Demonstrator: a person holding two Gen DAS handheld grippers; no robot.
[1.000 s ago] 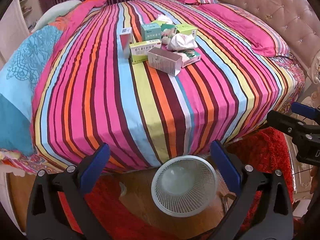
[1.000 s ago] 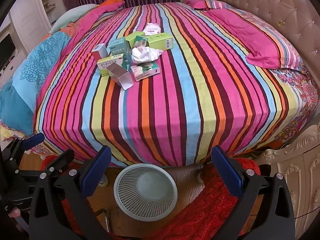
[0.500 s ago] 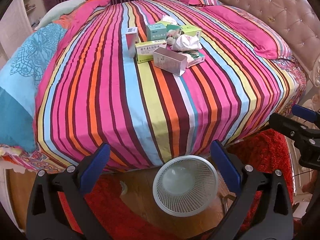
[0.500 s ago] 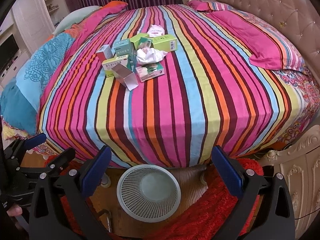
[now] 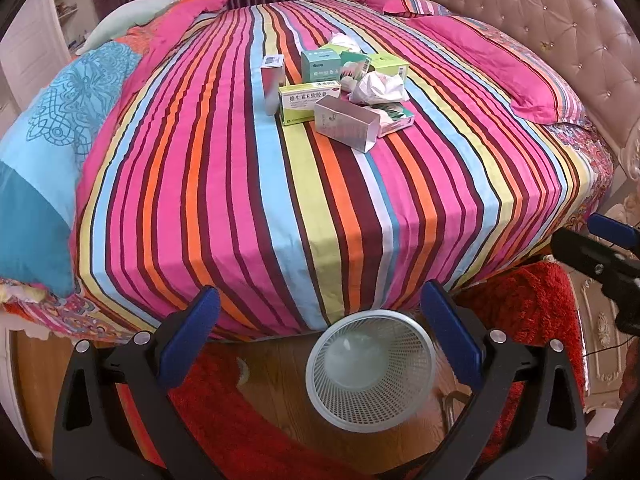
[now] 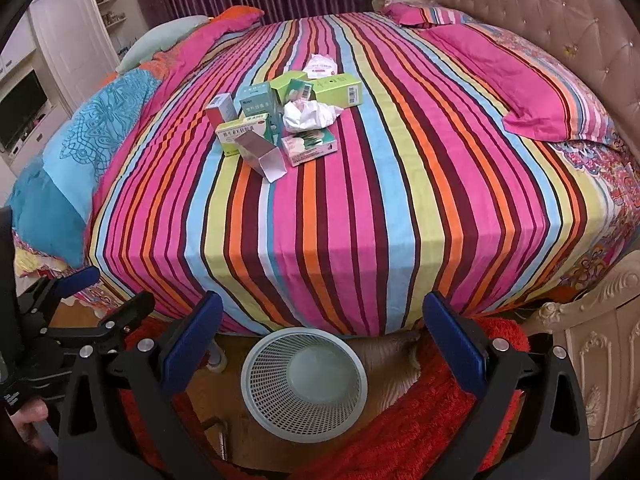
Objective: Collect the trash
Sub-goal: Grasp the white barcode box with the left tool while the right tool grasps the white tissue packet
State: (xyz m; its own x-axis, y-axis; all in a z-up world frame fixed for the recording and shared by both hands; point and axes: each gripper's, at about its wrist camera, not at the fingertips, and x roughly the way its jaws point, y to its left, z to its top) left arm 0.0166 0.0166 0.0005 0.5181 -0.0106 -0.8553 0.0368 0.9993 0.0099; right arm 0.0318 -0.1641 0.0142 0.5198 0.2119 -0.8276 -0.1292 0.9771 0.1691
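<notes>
Since the basket (image 5: pixel 370 374) on the floor at the foot of the bed (image 5: pixel 280 200) looks empty, the task seems barely begun: the boxes (image 5: pixel 346 126) and crumpled tissue (image 6: pixel 310 115) sit clustered mid-bed, well away from both tools. The left gripper (image 5: pixel 316 336) and right gripper (image 6: pixel 318 340) hover low above the basket, fingers spread wide, holding nothing.

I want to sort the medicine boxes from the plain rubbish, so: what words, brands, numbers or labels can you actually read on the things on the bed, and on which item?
None can be quoted with confidence.
Yellow-green box: a line of large Chinese characters, too blurred to read.
Teal box: a short brand word, blurred.
Green box: a barcode, digits too small.
Pink-edged flat box: small print, unreadable.
Silver open box: faint print, unreadable.
</notes>
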